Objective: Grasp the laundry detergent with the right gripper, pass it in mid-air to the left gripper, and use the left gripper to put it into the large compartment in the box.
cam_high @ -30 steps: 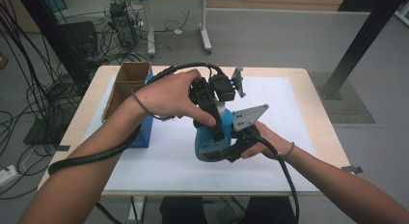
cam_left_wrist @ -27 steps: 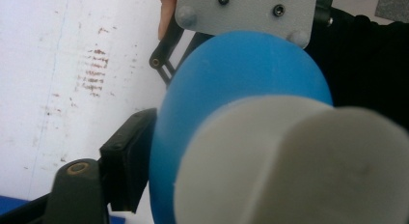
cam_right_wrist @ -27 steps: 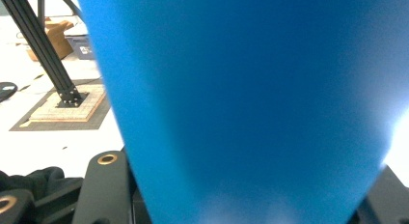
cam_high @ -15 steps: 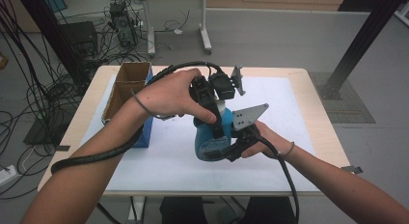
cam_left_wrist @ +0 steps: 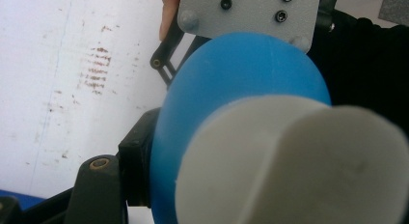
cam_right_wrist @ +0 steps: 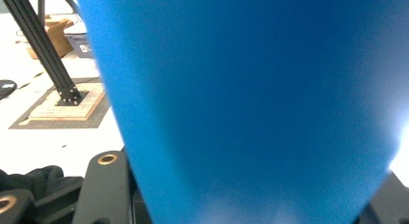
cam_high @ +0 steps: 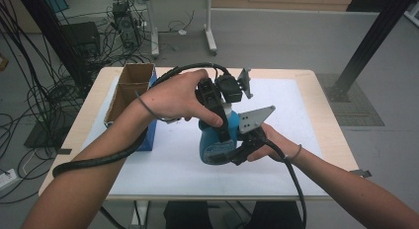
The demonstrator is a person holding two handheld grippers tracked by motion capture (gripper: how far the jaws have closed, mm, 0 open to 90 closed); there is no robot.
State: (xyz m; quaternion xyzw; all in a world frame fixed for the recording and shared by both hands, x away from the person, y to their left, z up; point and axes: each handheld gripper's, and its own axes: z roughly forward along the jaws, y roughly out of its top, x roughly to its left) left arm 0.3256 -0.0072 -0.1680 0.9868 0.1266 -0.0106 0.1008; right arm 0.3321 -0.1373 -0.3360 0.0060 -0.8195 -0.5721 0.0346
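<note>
The left gripper (cam_high: 217,113) has just been closing its jaws onto the white cap (cam_left_wrist: 294,161) of the blue bottle (cam_high: 213,142). The right gripper (cam_high: 244,145) clamps the body (steady above the bench (cam_high: 306,91)), so unscrewing looks ready to begin.

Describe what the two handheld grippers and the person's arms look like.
Both the left gripper and right gripper are black, each trailing a thick black cable. The right carries a grey three-cornered plate with screws. Forearms are bare, with a thin band on the right wrist.
</note>
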